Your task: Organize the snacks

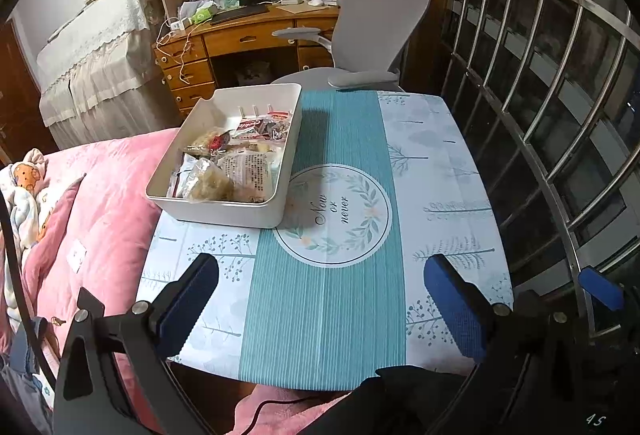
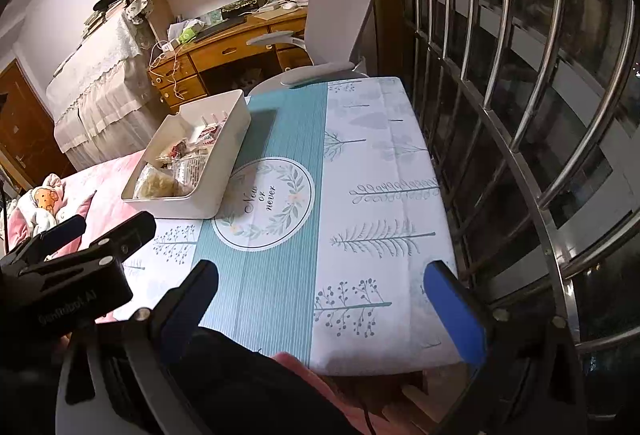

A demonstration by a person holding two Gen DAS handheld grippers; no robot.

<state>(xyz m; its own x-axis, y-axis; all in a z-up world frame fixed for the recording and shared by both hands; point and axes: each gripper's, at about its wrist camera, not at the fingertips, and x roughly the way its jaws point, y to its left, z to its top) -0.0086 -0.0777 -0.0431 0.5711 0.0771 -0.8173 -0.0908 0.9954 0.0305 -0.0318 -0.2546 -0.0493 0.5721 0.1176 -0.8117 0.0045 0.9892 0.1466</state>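
Teal and white cloth covers the small table (image 1: 440,163), and we take it in first because it sets the whole layout: a bed with a pink quilt (image 1: 104,203) runs along its left edge, a barred window (image 1: 560,75) along its right, and a grey chair (image 1: 376,19) stands at the far end.

On the table's far-left part sits the white bin (image 1: 224,213), the one thing our task turns on. Its long axis runs away from us, slightly angled toward the far right, with the near short wall facing our tools. The near-left corner reaches the table edge by the quilt. Inside it lie the snacks (image 1: 232,159), a loose heap of wrapped packets; we see none on the bare cloth.

Both tools hover over the near edge, well apart from the bin, and neither carries anything. Our left gripper (image 1: 320,299) has its blue pads spread wide, and the bin lies ahead and to its left. Our right gripper (image 2: 324,307) is likewise spread wide, with the bin farther off to its left, beyond the round printed emblem (image 2: 264,205).

We judge the left gripper the nearer one, so a reach forward and leftward along the bin's long axis looks the natural next move.
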